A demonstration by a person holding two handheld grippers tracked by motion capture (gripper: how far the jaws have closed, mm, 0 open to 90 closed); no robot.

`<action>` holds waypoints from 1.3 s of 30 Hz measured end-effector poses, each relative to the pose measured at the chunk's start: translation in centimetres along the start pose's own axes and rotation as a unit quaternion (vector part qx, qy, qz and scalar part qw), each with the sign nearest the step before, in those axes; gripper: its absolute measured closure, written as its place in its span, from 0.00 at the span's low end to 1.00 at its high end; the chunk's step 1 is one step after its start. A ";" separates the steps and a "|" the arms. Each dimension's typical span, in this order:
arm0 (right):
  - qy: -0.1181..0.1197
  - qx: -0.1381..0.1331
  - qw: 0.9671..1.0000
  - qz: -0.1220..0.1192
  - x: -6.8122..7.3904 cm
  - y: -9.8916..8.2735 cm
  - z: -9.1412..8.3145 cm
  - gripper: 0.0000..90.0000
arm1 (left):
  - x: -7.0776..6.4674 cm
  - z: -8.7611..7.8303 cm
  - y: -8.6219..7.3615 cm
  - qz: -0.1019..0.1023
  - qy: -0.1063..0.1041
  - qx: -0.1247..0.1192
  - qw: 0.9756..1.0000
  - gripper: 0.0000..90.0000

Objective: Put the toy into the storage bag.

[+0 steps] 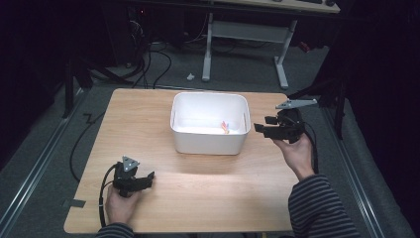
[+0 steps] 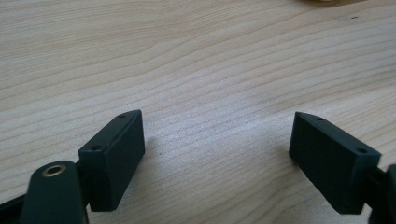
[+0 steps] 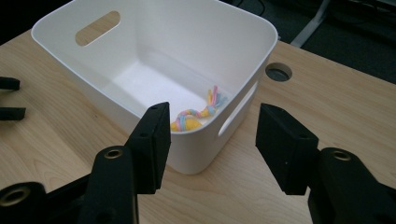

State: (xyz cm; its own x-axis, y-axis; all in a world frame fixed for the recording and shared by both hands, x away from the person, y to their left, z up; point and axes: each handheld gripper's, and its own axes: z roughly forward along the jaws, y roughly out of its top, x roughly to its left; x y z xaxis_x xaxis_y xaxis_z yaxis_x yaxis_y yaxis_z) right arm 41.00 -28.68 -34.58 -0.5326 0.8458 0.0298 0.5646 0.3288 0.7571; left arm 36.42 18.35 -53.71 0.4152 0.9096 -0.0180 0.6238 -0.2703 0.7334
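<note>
- Two grippers work this table [image 1: 163, 193]; going left to right, the left gripper [image 1: 148, 177] rests low on the near-left wood, jaws spread wide with bare tabletop between them, well apart from the white bin [image 1: 209, 141].
- Mid-table, that bin holds a small pastel rope toy [image 3: 198, 113] on its floor, against the right-hand wall.
- Rightmost, the right gripper [image 3: 211, 140] hovers just outside that wall, jaws moderately parted and empty.
- The toy lies ahead of and below its fingers; this hand is much nearer.
</note>
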 end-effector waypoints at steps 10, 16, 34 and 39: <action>-0.007 -0.011 1.000 0.011 -0.6 -1.8 -2.0 0.50 | 0.0 0.0 0.0 0.000 0.000 0.000 1.000 0.21; -0.019 -0.011 1.000 -0.003 -0.3 -2.4 -3.3 0.50 | 0.0 0.0 0.0 0.000 0.000 0.000 1.000 0.21; -0.019 -0.035 0.999 -0.006 0.8 -4.8 -6.4 0.51 | 0.0 0.0 0.0 0.000 0.000 0.000 1.000 0.21; -0.020 -0.045 0.999 0.002 0.8 -5.8 -6.9 0.51 | 0.0 0.0 0.0 0.000 0.000 0.000 1.000 0.21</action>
State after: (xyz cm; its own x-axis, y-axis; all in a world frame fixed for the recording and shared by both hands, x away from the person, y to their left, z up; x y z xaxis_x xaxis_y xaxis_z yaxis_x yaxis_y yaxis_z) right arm 32.92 -32.81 -34.46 -0.5044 0.8635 0.0085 0.5066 0.2879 0.8127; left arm 36.43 18.36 -53.71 0.4155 0.9094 -0.0183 0.6235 -0.2701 0.7337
